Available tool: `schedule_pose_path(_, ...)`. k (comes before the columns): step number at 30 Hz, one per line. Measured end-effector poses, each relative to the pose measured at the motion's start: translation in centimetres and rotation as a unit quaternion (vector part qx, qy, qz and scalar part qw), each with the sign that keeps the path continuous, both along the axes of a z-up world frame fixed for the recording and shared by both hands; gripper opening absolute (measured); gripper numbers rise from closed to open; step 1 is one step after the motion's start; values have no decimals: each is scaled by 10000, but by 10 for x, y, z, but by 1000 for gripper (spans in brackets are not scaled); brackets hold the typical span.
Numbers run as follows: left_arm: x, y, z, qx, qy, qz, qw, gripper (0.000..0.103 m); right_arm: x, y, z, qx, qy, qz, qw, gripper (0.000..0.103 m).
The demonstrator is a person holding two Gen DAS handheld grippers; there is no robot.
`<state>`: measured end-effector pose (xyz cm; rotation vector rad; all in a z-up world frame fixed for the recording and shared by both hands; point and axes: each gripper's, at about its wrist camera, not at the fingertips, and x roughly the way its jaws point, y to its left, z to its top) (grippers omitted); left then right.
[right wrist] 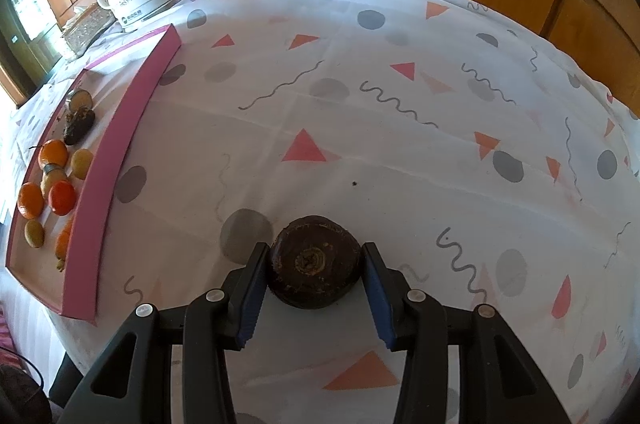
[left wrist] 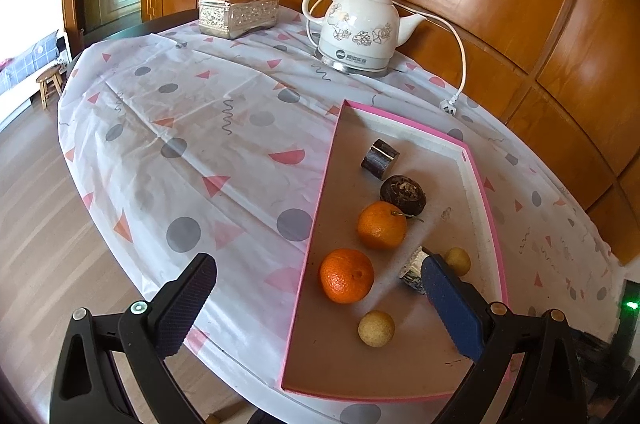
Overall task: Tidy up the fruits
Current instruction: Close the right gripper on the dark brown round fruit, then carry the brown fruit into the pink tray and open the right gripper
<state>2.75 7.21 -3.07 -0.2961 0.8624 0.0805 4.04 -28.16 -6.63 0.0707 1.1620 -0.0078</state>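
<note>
A pink-rimmed tray (left wrist: 316,216) holds two oranges (left wrist: 346,276), (left wrist: 381,225), two small tan round fruits (left wrist: 376,328), (left wrist: 457,261), a dark round fruit (left wrist: 402,194) and a dark cut stalk piece (left wrist: 380,159). Another cut piece (left wrist: 412,270) is partly hidden by a finger. My left gripper (left wrist: 318,266) hovers open over the tray's near end, holding nothing. In the right wrist view, my right gripper (right wrist: 315,254) is shut on a dark brown round fruit (right wrist: 314,260) that rests on the tablecloth, well right of the tray (right wrist: 116,159).
A white ceramic kettle (left wrist: 358,27) with its cord and plug (left wrist: 450,103) stands at the back, next to a silver tissue box (left wrist: 238,11). Wooden wall panels run behind the table. The patterned cloth (right wrist: 400,143) is bare to the right of the tray.
</note>
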Motion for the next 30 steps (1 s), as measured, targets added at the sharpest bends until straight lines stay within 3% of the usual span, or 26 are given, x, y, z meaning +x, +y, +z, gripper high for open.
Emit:
schedule_pose_path(19, -1, 12, -2, -163, 8, 148, 9998, 103, -3, 70, 30, 633, -217, 1025, 9925, 46)
schedule_pose_path(30, -2, 38, -5, -303, 46, 579, 9979, 103, 10, 107, 42, 627, -315, 1572, 9851, 46)
